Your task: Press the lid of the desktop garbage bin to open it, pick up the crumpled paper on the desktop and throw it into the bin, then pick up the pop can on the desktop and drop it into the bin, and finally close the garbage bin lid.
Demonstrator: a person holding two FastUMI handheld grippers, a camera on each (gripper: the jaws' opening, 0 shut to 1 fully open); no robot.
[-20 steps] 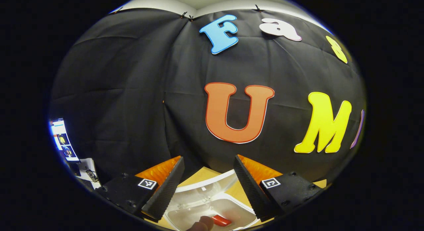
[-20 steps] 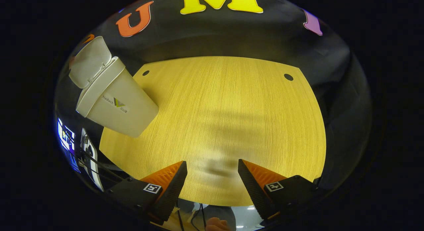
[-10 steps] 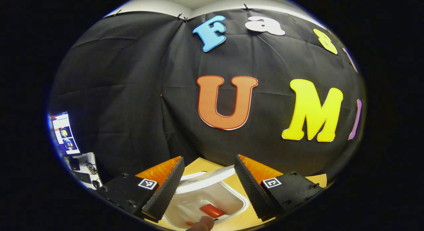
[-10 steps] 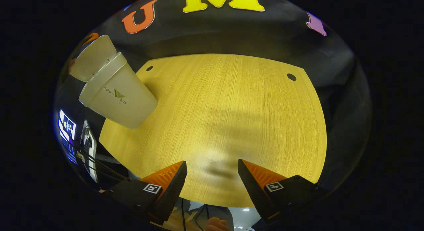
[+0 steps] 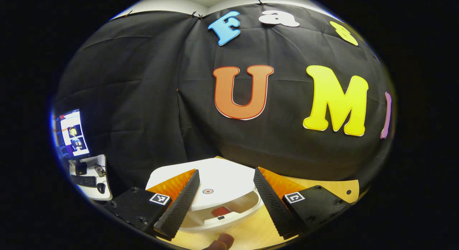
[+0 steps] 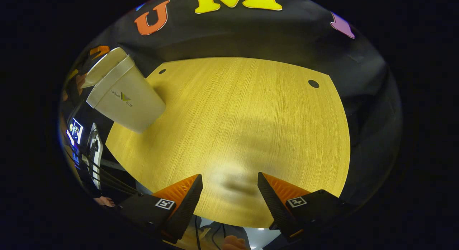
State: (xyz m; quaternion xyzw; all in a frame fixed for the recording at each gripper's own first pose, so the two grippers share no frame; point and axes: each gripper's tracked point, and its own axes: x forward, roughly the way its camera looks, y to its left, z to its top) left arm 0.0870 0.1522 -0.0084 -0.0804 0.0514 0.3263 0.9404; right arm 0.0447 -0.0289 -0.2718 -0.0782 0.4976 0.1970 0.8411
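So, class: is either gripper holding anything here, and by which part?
Nothing is held. The left gripper is open above the bin lid; the right gripper is open over the table.

The garbage bin (image 6: 125,99) is a pale, off-white tapered container, wider at the top than at the base, with a small logo on its side wall. In the right gripper view it stands on the wooden desktop (image 6: 244,135) at about 10 o'clock, near the far left corner. Its lid (image 5: 215,182) is a smooth white panel with a small round target mark near the middle; in the left gripper view it sits at 6 o'clock, lowered most of the way but not fully shut, a gap left along its near edge. Through that gap, inside the bin, a bit of the red pop can (image 5: 221,211) shows.
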